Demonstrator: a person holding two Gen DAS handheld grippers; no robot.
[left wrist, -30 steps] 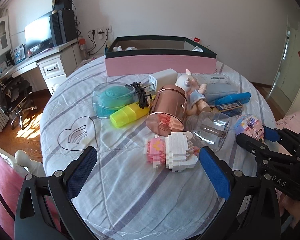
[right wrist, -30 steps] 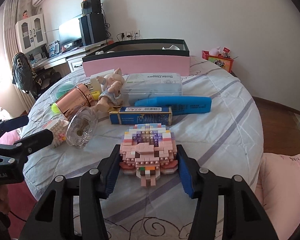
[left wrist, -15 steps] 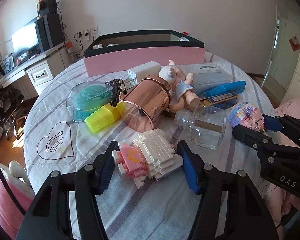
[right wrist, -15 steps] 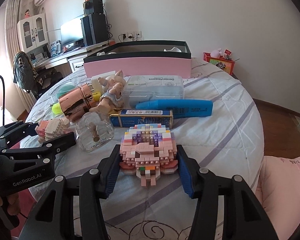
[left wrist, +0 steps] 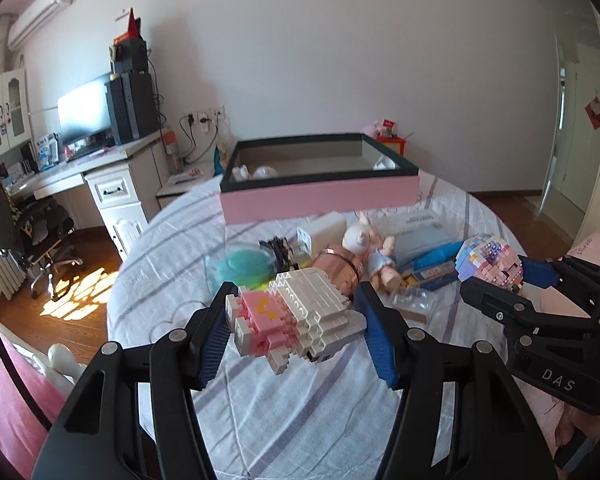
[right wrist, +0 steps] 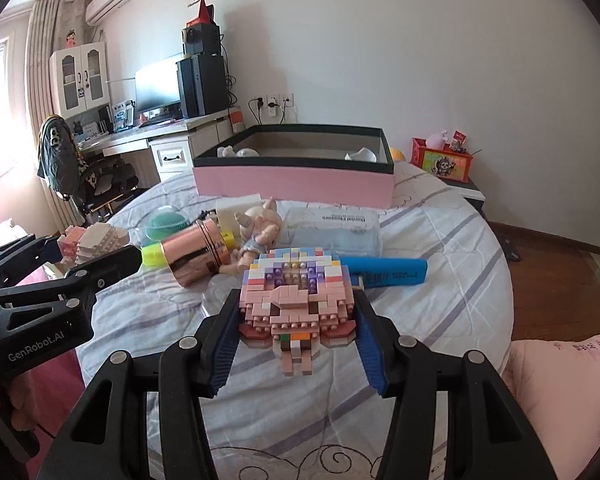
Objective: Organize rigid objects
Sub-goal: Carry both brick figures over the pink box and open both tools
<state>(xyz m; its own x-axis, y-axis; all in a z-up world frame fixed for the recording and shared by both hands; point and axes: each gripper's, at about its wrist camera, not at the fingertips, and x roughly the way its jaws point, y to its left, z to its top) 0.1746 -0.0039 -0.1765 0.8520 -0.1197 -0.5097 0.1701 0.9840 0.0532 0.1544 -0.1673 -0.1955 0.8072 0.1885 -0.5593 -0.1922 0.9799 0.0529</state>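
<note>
Your left gripper [left wrist: 296, 320] pinches the white-and-pink brick figure [left wrist: 296, 320] between its blue pads, clear of the bedspread [left wrist: 260, 420], near of the pink box [left wrist: 320, 200] and to its left. From the right wrist view its black body reads "GenRobot.AI".

Between that figure and the box lie a teal dome [left wrist: 236, 266], a yellow tube [right wrist: 153, 255] and a copper can [right wrist: 192, 258] on its side. A doll [right wrist: 260, 228] lies just right of the can, below the box's middle.

Right of the doll, just in front of the box, a clear pack [right wrist: 332, 230] reads "Dental Flossers", upside down from the right wrist. A blue marker [right wrist: 388, 270] lies nearer than the pack; its print is too small to read.

Your right gripper [right wrist: 296, 320] clamps the pastel brick figure [right wrist: 296, 304] by its sides, also off the bedspread, in front of the box's middle. From the left wrist view its body reads "DAS".

The box stands open, dark-rimmed, with a few white items [right wrist: 240, 153] inside.
</note>
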